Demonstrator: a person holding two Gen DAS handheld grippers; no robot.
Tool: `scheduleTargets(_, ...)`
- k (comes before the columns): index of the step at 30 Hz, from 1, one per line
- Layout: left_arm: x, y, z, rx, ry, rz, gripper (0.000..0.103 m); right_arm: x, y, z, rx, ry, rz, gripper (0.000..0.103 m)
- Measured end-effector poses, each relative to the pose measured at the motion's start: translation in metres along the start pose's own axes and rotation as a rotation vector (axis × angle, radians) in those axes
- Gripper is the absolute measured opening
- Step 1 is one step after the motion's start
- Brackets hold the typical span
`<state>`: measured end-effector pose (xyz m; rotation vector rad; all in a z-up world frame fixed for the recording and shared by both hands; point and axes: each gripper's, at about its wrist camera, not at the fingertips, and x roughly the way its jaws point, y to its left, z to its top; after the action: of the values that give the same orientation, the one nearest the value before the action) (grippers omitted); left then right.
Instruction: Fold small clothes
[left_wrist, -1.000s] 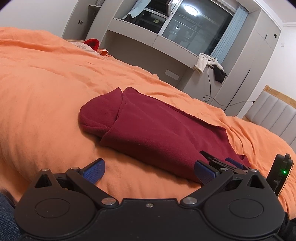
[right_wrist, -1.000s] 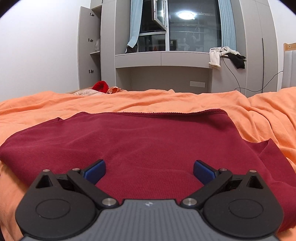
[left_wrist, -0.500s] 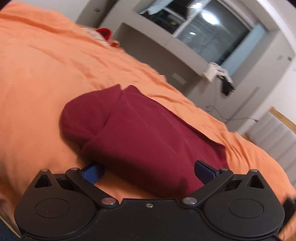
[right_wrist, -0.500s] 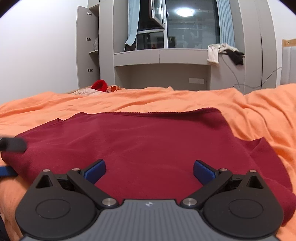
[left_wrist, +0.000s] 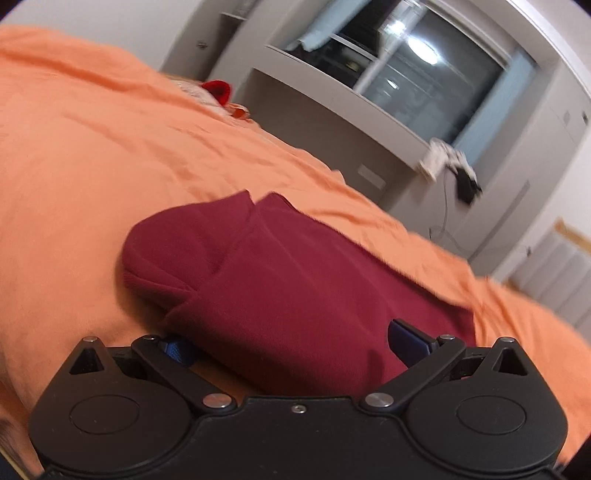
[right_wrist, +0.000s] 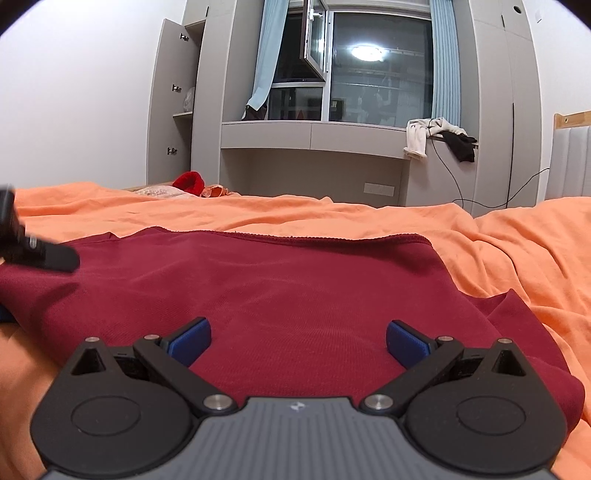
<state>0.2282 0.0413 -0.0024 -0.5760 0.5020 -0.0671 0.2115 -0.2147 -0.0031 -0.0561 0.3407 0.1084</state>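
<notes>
A dark red garment (left_wrist: 280, 280) lies partly folded on the orange bedspread (left_wrist: 92, 158), one part tucked under at its left end. My left gripper (left_wrist: 291, 343) is open astride the garment's near edge: its left finger (left_wrist: 177, 350) sits under the cloth, its right finger (left_wrist: 410, 343) lies on top. In the right wrist view the same garment (right_wrist: 280, 291) spreads flat, and my right gripper (right_wrist: 297, 341) hovers open over its near part with nothing between its fingers. The left gripper (right_wrist: 33, 251) shows at the far left of that view.
A red item (right_wrist: 190, 181) and patterned cloth lie at the bed's far edge. Grey cabinets and a window ledge (right_wrist: 314, 134) stand behind, with clothes (right_wrist: 439, 138) and a cable hanging off it. A padded headboard (right_wrist: 572, 158) is at the right.
My left gripper has pushed forward onto the garment's near left edge, its left finger slipping under the cloth. It has entered the right wrist view at the left. The right gripper has barely moved.
</notes>
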Motion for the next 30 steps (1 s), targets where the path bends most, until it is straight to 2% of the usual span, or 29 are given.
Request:
scheduleTargets(8,0.017,-0.016,0.019,0.013,0.062,0.084,0.102,0.0,0.0,0.0,0.002,0.0,0.0,0.103)
scheduleTargets(11,0.018,-0.014,0.023,-0.016,0.05,0.106,0.1,-0.002,-0.001,0.002,-0.014,0.001,0.01,0.103)
scheduleTargets(16,0.016,-0.011,0.022,-0.025,0.01,0.109,0.097,-0.012,-0.003,0.012,0.027,-0.073,0.022,0.103)
scheduleTargets(20,0.02,-0.015,0.021,0.012,0.007,0.122,0.093,0.002,0.008,0.01,-0.042,0.001,0.025,0.103)
scheduleTargets(22,0.021,-0.017,0.021,0.019,0.007,0.139,0.087,0.004,0.007,0.007,-0.034,0.004,0.034,0.103)
scheduleTargets(25,0.023,-0.019,0.023,-0.011,-0.001,0.145,0.084,0.005,0.001,0.008,-0.008,0.021,0.056,0.103)
scheduleTargets(26,0.023,-0.021,0.023,-0.023,-0.01,0.138,0.082,0.006,-0.001,0.009,0.002,0.027,0.066,0.103)
scheduleTargets(29,0.021,-0.033,0.025,0.007,-0.045,0.141,0.062,0.006,-0.008,0.013,0.013,0.053,0.091,0.103)
scheduleTargets(30,0.02,-0.039,0.026,0.029,-0.062,0.144,0.046,0.005,-0.01,0.015,0.014,0.064,0.099,0.103)
